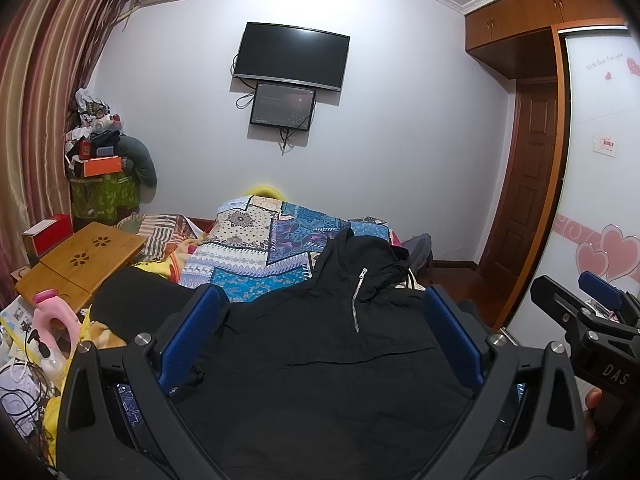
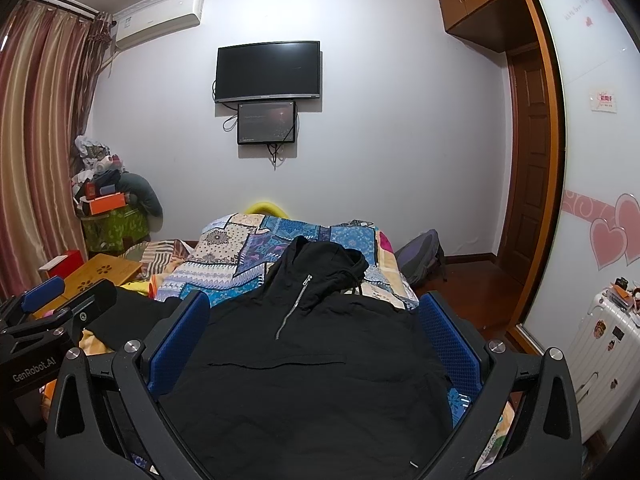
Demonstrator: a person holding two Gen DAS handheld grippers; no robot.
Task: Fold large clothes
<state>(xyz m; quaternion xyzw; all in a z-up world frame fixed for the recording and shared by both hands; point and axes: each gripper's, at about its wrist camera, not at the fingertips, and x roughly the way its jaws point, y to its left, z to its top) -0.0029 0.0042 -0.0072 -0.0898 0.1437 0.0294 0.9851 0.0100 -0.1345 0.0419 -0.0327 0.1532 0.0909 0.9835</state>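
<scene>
Blue-padded fingers (image 1: 188, 332) of the left gripper (image 1: 320, 332) stood spread wide apart with nothing between them, and the right gripper (image 2: 316, 336) was spread the same way, its pads (image 2: 450, 344) empty too. Both hung side by side above the near part of a black hoodie (image 2: 312, 340), neither plainly touching the cloth.

The hoodie lay front up on the bed, hood (image 2: 320, 260) pointing toward the far wall, its short zipper (image 2: 294, 306) running down from the neck. One sleeve (image 1: 132, 300) seemed to trail off to the left, though dark cloth against dark cloth made its outline hard to follow. The body looked fairly flat, with a seam line across the chest.

Judging by this, the folding had not begun; the garment was laid out and the grippers were poised for a first grasp. The next move would likely call for each gripper to drop to an edge or a sleeve, pinch a single layer, and carry it across the middle without dragging the rest.

Under the hoodie lay a patchwork quilt (image 2: 248, 256), lumpy and soft, poor support for a crisp crease. A wooden lap desk (image 1: 80, 264) sat at the left, a television (image 2: 268, 70) hung on the wall, striped curtains (image 2: 44, 140) fell at the left, and a white suitcase (image 2: 596, 340) stood beside the wardrobe door (image 2: 592, 140).
</scene>
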